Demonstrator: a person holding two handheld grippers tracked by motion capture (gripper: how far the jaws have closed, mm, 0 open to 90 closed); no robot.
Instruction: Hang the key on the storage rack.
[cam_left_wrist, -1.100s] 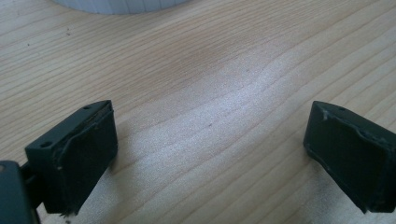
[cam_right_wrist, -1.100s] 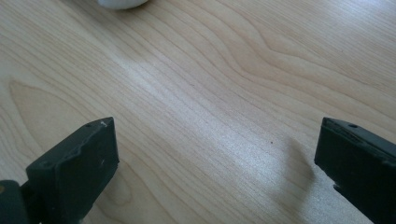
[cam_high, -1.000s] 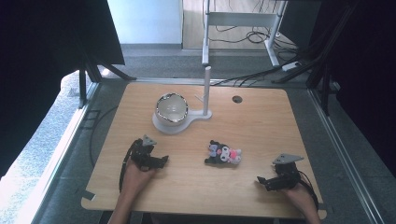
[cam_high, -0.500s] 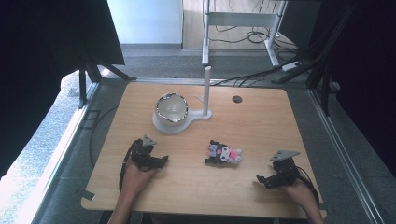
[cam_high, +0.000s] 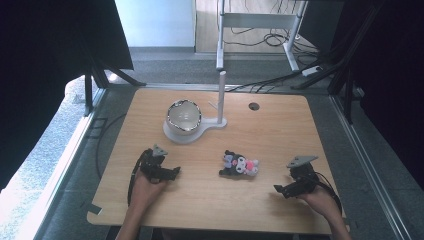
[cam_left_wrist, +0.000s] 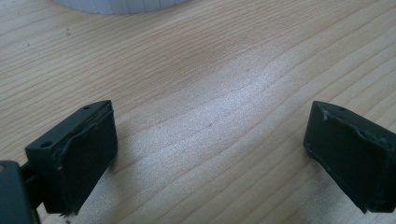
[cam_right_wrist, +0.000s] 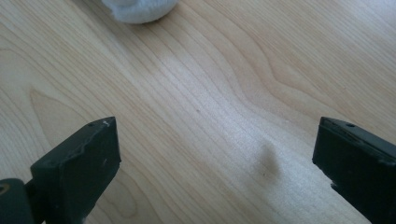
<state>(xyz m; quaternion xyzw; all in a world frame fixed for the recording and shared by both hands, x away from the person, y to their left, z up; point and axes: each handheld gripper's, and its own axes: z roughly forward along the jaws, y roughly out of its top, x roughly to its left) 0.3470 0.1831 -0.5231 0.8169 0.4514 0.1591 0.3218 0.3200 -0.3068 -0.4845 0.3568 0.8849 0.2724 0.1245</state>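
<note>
A small plush toy (cam_high: 239, 165), black with white and pink, lies on the wooden table (cam_high: 280, 125) between my two grippers. My left gripper (cam_high: 169, 173) rests low at the front left and points right, toward the toy. In the left gripper view its jaws (cam_left_wrist: 210, 154) stand wide open over bare wood. At the front right, my right gripper (cam_high: 283, 189) points left at the toy. It is open too (cam_right_wrist: 215, 163), with nothing between the jaws. A white rounded bit (cam_right_wrist: 140, 9), probably the toy, peeks in at the top of the right gripper view.
A white bowl (cam_high: 183, 116) sits on a white stand with an upright post (cam_high: 221, 97) at the table's middle back; the stand's rim (cam_left_wrist: 121, 4) shows ahead of the left gripper. A dark cable hole (cam_high: 254, 106) lies behind to the right. Cables run on the floor beyond.
My right gripper has crept slightly forward and to the left. The left gripper, the toy and the bowl have stayed put.
</note>
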